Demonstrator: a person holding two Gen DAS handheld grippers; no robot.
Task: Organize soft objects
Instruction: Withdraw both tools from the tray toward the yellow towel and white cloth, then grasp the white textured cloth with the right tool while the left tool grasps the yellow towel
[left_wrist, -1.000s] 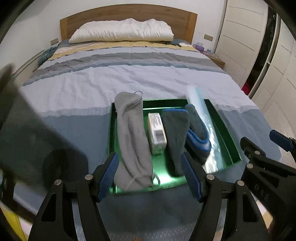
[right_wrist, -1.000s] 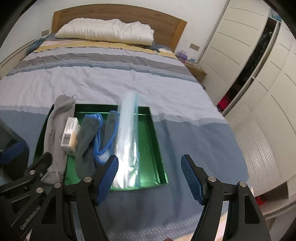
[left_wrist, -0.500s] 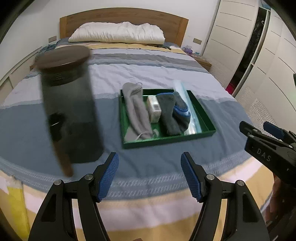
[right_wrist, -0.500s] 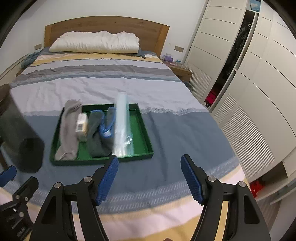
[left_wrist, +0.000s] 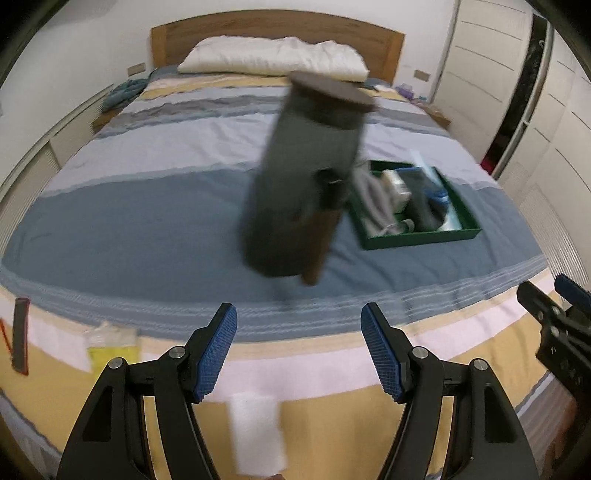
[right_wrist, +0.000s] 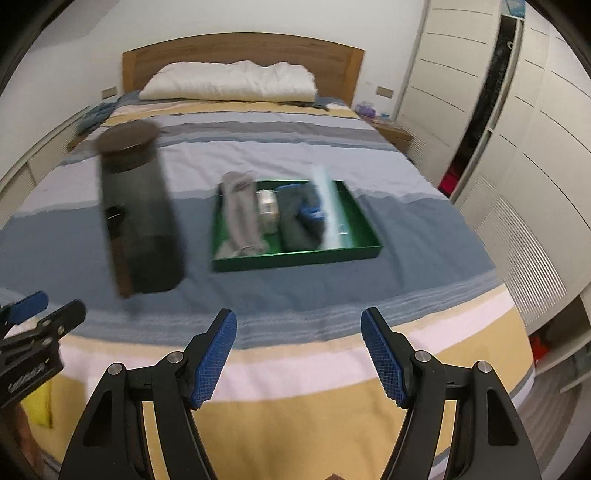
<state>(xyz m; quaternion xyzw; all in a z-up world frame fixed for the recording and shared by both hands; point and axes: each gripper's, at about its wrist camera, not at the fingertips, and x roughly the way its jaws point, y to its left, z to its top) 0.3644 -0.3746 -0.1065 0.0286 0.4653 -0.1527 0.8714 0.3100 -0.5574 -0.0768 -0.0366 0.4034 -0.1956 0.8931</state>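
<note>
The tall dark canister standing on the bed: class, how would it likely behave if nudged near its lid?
The tall dark canister is narrow for its height and stands on the soft bedspread, so it would probably tip rather than slide. Its round body suggests it would then roll. Its walls look rigid, unlike the socks.

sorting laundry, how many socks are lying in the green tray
3: a light grey sock along the left side of the green tray, then a dark grey sock and a blue-trimmed sock overlapping right of centre. More may be hidden.
</note>
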